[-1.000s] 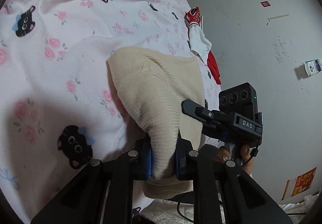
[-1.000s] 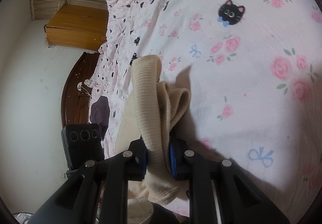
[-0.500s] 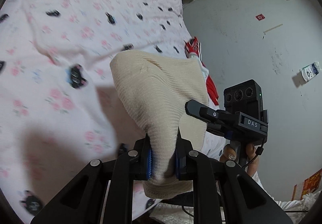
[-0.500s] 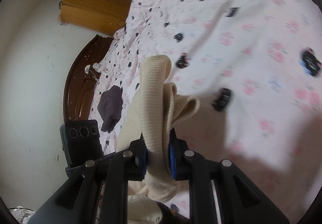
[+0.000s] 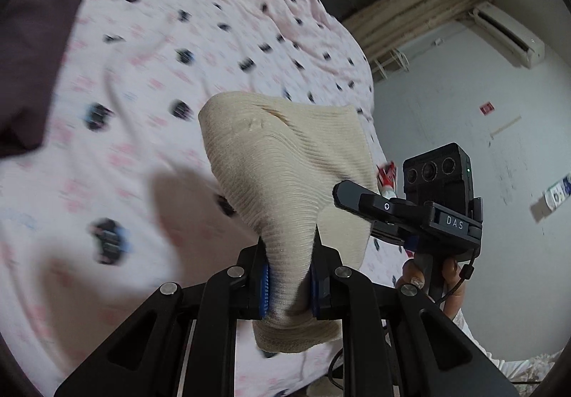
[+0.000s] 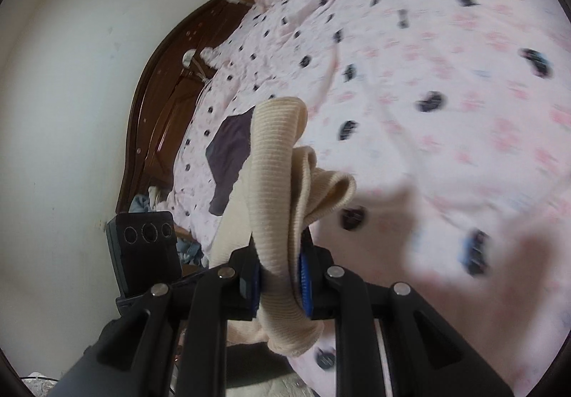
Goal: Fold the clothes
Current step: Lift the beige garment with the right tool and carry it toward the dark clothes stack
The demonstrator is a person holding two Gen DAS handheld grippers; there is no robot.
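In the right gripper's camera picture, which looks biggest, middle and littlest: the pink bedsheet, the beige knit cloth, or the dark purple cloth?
1. Pink bedsheet
2. Beige knit cloth, though it's nearest the camera
3. Dark purple cloth, partly hidden

Left wrist view: taken from just behind the left hand-held gripper point(image 5: 288, 284), looking forward and downward along its fingers across the bed point(image 5: 107, 111) toward its far edge, the window and the wall with the air conditioner point(image 5: 506, 36). Right wrist view: taken from just behind the right hand-held gripper point(image 6: 280, 279), facing across the bed point(image 6: 446, 76) toward the dark wooden headboard point(image 6: 157, 118). Shared by both views: the beige knit garment point(image 5: 282, 161) point(image 6: 278, 161), the pink sheet, and the dark garment point(image 5: 32, 69) point(image 6: 228, 154). Each gripper is seen in the other view.
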